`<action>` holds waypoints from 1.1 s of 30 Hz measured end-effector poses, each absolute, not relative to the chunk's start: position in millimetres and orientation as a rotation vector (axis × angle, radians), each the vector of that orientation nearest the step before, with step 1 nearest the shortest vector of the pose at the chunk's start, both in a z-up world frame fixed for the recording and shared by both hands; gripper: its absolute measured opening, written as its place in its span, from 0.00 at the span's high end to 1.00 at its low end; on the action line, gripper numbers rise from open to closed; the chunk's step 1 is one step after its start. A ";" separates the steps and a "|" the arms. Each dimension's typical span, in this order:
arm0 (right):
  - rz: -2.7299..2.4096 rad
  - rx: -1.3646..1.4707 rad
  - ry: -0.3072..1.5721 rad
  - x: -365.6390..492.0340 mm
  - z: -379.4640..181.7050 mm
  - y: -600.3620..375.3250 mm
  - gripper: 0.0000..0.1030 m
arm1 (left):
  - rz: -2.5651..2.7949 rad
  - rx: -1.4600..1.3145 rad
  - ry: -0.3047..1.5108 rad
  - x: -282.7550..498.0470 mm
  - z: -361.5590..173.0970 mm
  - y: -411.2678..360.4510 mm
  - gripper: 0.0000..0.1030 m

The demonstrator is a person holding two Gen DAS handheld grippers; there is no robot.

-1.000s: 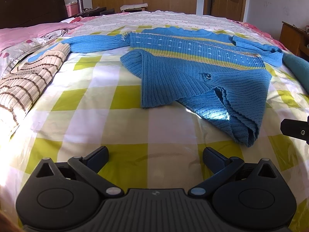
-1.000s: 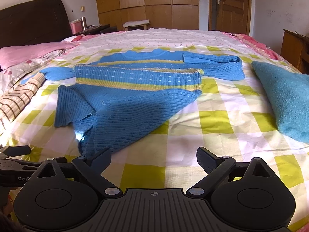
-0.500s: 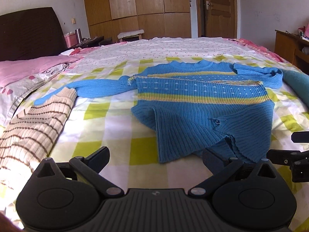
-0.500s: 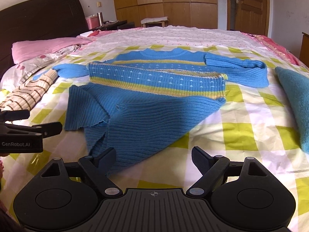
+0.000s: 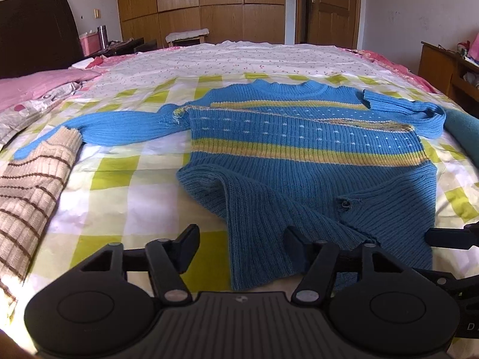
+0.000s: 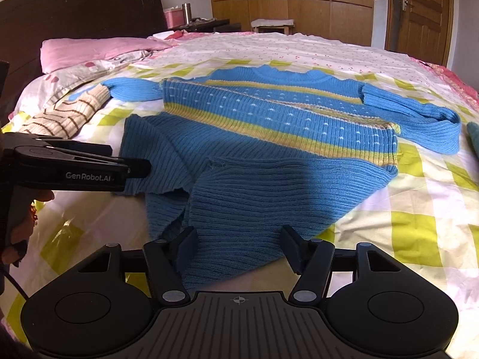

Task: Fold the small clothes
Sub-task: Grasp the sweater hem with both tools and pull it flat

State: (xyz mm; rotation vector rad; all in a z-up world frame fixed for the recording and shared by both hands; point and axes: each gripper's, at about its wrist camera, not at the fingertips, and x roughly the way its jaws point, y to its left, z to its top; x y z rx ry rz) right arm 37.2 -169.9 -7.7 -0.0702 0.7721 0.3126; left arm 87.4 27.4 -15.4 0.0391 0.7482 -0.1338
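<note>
Blue knit sweater (image 5: 302, 161), one only, w/ yellow bands and white dots, lies on the yellow-and-white checked bedspread (image 5: 125, 197) about mid-bed. Neck points toward the far wardrobe (image 5: 206, 3), hem toward the cameras, so its long axis runs near to far; bottom part is rumpled and folded up over itself. Sleeves: 2, one stretched out to the left, one doubled back at the right. Grippers: 2. Left gripper (image 5: 241, 239) sits low at the hem's left corner w/ jaws about half apart, having just been closing; a flap of hem lies between the fingers but pads aren't pressing it. Right gripper (image 6: 238, 239) is at the hem's nearest lobe, jaws likewise about half apart and just been closing, knit between the fingers, no clear pinch. In the right wrist view the left gripper shows side-on at the left, held by a hand (image 6: 21, 224). Other cloth: 1 beige brown-striped knit (image 5: 33, 185) left of the sweater, touching the left sleeve's cuff; 1 teal cloth (image 5: 462, 131) at the right edge; 1 pink pillow (image 6: 95, 49) by the dark headboard (image 6: 86, 9). One wooden door (image 5: 332, 7) far right.
</note>
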 end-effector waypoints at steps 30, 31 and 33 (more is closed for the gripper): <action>0.296 -0.157 0.787 41.1 -7.3 -138.3 0.53 | -0.121 -0.136 0.807 45.1 -7.6 101.8 0.88; 0.283 -0.163 0.791 40.9 -6.2 -139.7 0.60 | -0.123 -0.134 0.807 45.1 -8.3 101.7 0.88; 0.266 -0.146 0.806 40.7 -2.9 -145.3 0.75 | -0.125 -0.137 0.809 44.6 -9.7 102.8 0.88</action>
